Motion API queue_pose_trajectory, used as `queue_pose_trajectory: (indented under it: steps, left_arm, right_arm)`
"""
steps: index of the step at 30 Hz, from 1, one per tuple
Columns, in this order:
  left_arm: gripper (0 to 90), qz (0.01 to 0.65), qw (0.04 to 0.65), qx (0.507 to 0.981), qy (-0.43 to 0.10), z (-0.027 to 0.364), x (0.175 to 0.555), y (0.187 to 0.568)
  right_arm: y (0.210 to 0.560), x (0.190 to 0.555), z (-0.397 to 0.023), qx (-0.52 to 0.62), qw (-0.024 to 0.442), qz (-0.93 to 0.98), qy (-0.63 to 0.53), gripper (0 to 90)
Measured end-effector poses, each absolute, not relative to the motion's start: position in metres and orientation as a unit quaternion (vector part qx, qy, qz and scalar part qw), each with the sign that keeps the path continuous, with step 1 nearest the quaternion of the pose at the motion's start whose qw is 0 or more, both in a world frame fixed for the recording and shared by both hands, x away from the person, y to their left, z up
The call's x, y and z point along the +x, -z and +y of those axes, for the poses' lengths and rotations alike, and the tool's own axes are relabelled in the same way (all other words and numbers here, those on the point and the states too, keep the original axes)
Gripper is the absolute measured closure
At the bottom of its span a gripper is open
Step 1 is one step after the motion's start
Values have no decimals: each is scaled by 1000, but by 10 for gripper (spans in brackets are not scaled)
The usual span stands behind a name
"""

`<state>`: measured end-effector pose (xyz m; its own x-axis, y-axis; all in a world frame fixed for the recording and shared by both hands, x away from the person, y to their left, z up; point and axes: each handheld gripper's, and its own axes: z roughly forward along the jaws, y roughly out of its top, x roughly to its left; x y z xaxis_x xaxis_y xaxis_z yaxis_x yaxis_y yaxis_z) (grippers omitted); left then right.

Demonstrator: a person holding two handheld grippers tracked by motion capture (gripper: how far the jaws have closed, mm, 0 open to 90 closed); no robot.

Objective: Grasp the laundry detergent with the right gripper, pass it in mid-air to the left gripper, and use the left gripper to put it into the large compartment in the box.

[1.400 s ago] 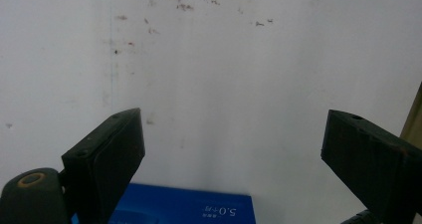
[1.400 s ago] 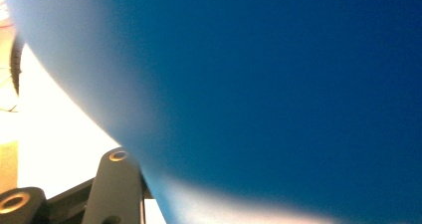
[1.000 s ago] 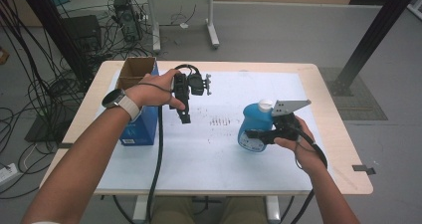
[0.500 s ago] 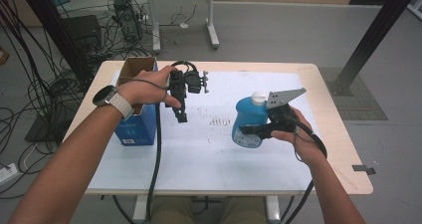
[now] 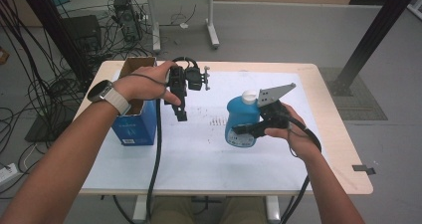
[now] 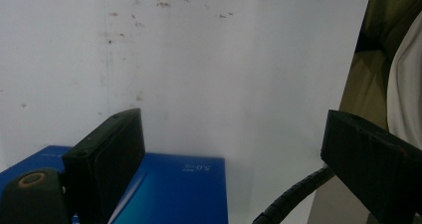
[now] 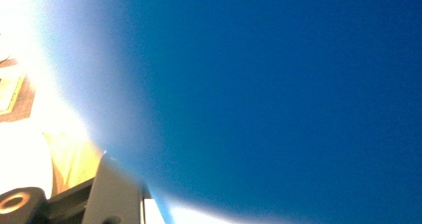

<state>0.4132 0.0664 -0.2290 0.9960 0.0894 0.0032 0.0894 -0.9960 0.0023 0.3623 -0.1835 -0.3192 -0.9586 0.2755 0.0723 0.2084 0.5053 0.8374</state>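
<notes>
I am holding the blue bottle point(image 5: 240, 125) in my right gripper point(image 5: 245, 130), just right of centre in the high view, jaws closed tight on its body; the bottle is tilting slightly, white cap uppermost, above the white sheet point(image 5: 199, 149) on the table point(image 5: 343, 154). In the right gripper view the bottle's blue wall point(image 7: 273, 94) is crowding the lens. My left gripper point(image 5: 180, 115) is hanging left of centre, jaws standing wide and gripping nothing. Just left of it the blue box point(image 5: 135, 128) is standing with its flaps open.
</notes>
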Motion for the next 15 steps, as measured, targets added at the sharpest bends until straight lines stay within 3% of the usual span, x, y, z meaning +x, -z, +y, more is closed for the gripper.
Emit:
queue_pose_trajectory:
  steps: [15]
  left_arm:
    - [102, 35, -2, 999, 0, 58, 404, 199]
  right_arm:
    - [319, 372, -168, 113, 19, 872, -476, 437]
